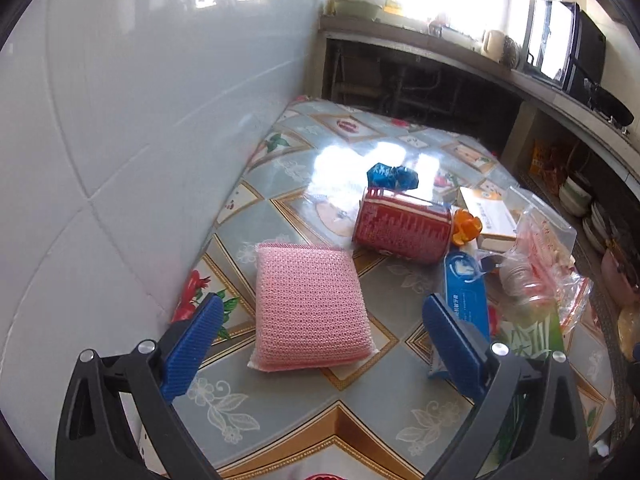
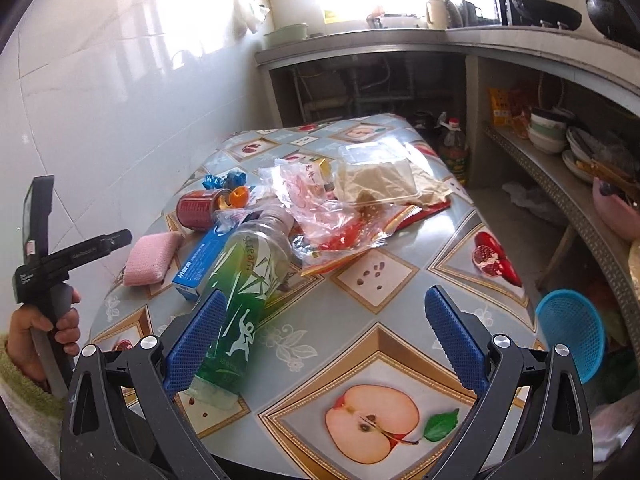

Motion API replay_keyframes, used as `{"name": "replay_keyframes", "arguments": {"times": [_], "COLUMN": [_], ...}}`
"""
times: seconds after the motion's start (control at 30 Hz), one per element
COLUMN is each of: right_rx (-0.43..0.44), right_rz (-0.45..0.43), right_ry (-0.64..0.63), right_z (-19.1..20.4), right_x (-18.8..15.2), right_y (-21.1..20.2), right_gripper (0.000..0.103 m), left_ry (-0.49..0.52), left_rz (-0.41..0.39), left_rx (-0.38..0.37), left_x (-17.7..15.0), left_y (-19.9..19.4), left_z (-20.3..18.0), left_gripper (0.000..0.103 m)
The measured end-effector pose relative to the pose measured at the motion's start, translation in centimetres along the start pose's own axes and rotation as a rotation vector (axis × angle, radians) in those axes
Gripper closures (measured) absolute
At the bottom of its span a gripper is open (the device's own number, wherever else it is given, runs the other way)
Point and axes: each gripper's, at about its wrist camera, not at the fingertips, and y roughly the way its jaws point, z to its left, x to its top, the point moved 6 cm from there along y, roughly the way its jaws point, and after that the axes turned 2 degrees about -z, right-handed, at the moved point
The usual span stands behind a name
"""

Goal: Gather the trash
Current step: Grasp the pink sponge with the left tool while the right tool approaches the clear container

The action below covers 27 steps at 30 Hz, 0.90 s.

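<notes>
Trash lies on a table with a fruit-patterned cloth [image 2: 360,292]. A pink scouring pad [image 1: 310,304] lies just ahead of my left gripper [image 1: 324,344], which is open and empty. Beyond the pad are a crushed red can [image 1: 400,226], a blue wrapper [image 1: 392,176], orange peel [image 1: 466,228], a long blue box [image 1: 466,292] and a clear bag [image 1: 540,264]. My right gripper [image 2: 324,332] is open over the table. A green-labelled plastic bottle [image 2: 244,292] lies against its left finger [image 2: 196,340]. The red can [image 2: 198,208], clear bags [image 2: 320,216] and a clear container [image 2: 376,176] lie farther off.
A white tiled wall [image 1: 140,120] borders the table on the left. A concrete counter [image 2: 440,40] with shelves of bowls [image 2: 548,132] runs along the back and right. A blue basket [image 2: 572,332] sits beside the table at the right. A hand [image 2: 44,328] grips the left tool's handle.
</notes>
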Motion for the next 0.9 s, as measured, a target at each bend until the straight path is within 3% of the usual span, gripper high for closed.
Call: {"name": "replay_keyframes", "arguments": {"times": [0.27, 0.5, 0.7, 0.9], "right_rx": [0.052, 0.159, 0.151, 0.113], "right_rz": [0.029, 0.092, 0.233, 0.461], "right_ry": [0.035, 0.016, -0.016, -0.052], "right_z": [-1.7, -3.2, -4.6, -4.4], "right_x": [1.8, 8.6, 14.2, 14.3], "right_y": [1.4, 3.9, 11.1, 19.1], "right_gripper": [0.008, 0.008, 0.008, 0.008], "left_ry": [0.039, 0.077, 0.039, 0.017], "left_rz": [0.130, 0.185, 0.206, 0.205], "left_rx": [0.088, 0.139, 0.127, 0.107], "left_x": [0.8, 0.0, -0.5, -0.6], "left_y": [5.2, 7.4, 8.1, 8.1], "left_z": [0.3, 0.3, 1.0, 1.1], "left_gripper": [0.006, 0.018, 0.021, 0.023]}}
